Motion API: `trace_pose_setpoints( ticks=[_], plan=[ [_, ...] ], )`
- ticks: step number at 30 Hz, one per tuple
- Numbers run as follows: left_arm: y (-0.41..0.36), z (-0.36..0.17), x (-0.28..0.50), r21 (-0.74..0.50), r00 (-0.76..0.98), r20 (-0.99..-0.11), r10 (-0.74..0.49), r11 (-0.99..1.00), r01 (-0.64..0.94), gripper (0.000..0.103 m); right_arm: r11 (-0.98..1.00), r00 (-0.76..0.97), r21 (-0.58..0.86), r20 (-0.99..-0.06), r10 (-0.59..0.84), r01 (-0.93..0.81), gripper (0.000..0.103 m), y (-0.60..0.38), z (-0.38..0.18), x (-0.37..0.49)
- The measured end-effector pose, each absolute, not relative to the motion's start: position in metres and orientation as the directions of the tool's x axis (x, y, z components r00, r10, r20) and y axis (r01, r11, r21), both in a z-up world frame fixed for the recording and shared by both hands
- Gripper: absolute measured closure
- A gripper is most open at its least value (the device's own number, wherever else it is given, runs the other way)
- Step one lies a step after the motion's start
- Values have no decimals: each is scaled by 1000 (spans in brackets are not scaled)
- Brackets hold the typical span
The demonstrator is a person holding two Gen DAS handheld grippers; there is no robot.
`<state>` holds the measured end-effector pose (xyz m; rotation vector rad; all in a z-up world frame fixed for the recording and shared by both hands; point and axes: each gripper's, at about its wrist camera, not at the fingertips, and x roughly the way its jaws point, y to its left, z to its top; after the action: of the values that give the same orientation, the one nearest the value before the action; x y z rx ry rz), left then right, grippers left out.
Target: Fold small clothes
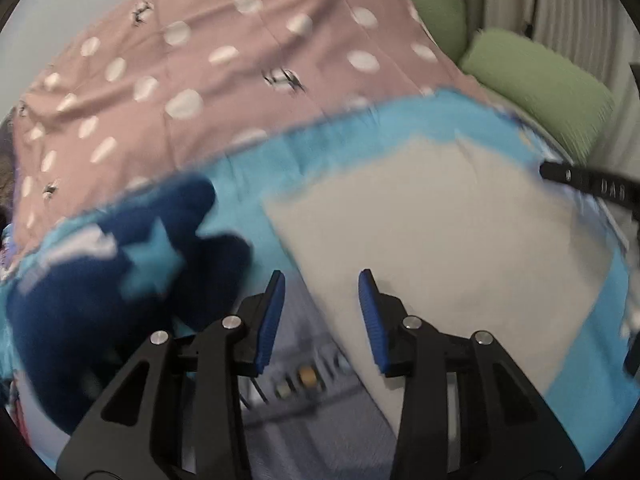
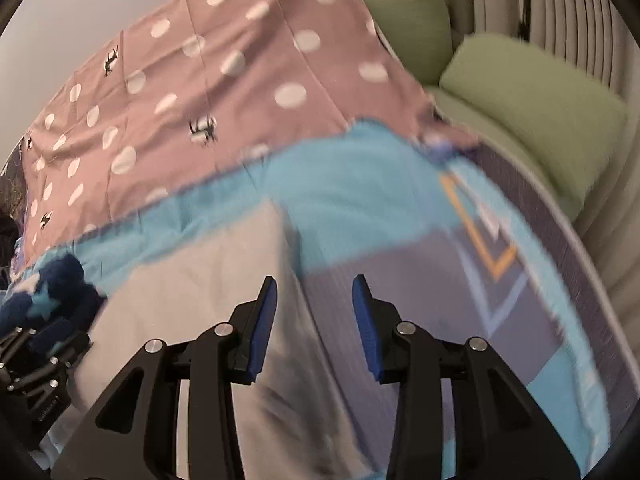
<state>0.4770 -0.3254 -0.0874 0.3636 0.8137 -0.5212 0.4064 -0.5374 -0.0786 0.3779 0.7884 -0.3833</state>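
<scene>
A pale grey garment lies flat on a blue patterned sheet. My left gripper hovers over its near left edge, jaws apart with nothing between them. In the right wrist view the same grey garment fills the lower left, and my right gripper stands open above its right edge. A dark blue garment with a light blue star lies bunched to the left, seen also as a dark blue garment at the far left. Both views are blurred by motion.
A pink spotted bedcover covers the far part of the bed. Green cushions lie at the far right by a ribbed white wall. The other gripper's black body shows at the edges: right gripper's body, left gripper's body.
</scene>
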Motion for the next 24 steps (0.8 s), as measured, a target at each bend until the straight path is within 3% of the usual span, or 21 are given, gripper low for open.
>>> trace_pose_setpoints(
  ticks=[4, 9, 14, 16, 21, 24],
  plan=[
    [-315, -79, 464, 87, 589, -741, -322, 823, 561, 61, 864, 640, 195, -748, -174, 463, 64, -540, -93, 372],
    [-297, -47, 413, 45, 593, -689, -417, 792, 609, 39, 891, 709, 159, -671, -219, 426, 62, -510, -60, 316],
    [-267, -14, 325, 22, 645, -589, -487, 788, 615, 10, 903, 810, 25, -452, -373, 430, 16, -428, -19, 205],
    [-251, -1, 281, 50, 688, -543, -482, 799, 599, 4, 863, 787, 7, -415, -457, 504, 1, -405, -11, 164],
    [-214, 26, 196, 48, 721, -473, -507, 802, 595, 2, 889, 802, 110, -491, -340, 444, 1, -378, -6, 94],
    [-192, 46, 152, 40, 747, -422, -515, 812, 582, 2, 876, 801, 127, -481, -356, 465, 1, -359, 2, 53]
  ],
)
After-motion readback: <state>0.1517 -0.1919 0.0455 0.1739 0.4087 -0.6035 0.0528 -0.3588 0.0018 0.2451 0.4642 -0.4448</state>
